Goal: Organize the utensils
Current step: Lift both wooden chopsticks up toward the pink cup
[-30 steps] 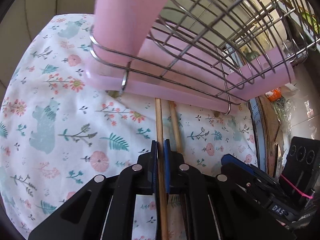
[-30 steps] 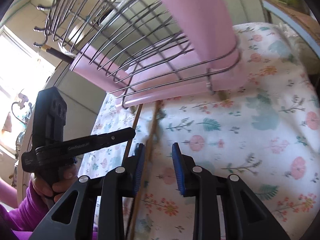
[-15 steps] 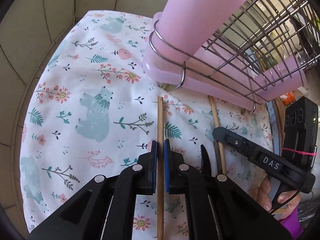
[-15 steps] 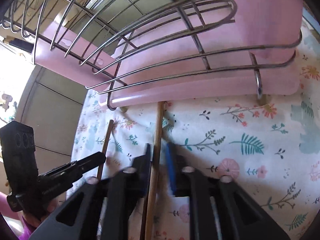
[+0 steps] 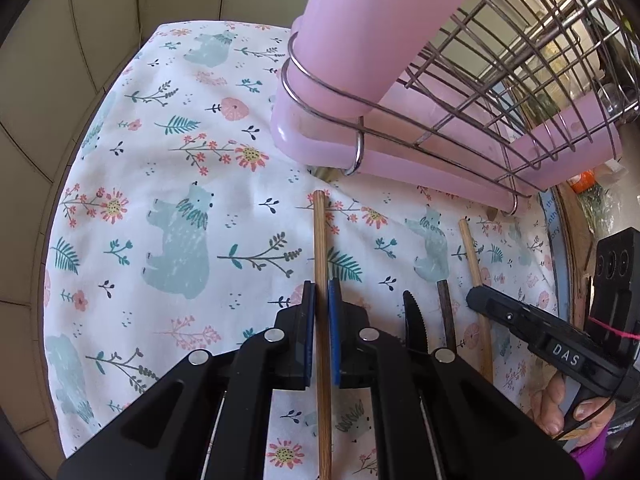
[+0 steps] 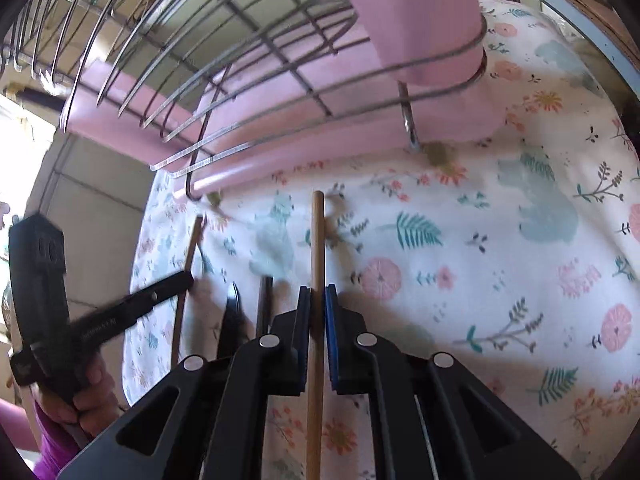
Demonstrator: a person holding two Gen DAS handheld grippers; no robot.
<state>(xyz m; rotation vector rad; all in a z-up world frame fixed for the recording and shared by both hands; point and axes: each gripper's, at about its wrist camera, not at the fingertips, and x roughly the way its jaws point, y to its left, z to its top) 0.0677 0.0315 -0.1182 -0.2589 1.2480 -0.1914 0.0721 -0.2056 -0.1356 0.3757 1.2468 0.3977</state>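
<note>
Left gripper is clamped on a chopstick, blue pads tight on both sides of it. The stick runs from under the gripper body out past the fingertips toward the rack, its far tip near the rack's front edge, not touching.

Right gripper is likewise closed on a second chopstick, pads pressed on it; the frame is motion-blurred, but the grip looks firm. Its tip also points at the rack and stops short of the pink tray.

In the left view, just right of the left gripper, lie a black serrated knife tip and a dark stick, both on the cloth. Beyond them the right gripper comes in from the right edge, a hand on its handle, with the pale chopstick running through it. In the right view the left gripper and its hand sit at the left edge of the cloth.

Farther back, the wire rack stands on a pink tray at the cloth's far edge, with a pink cup at its corner. The cup shows in the right view too.
</note>
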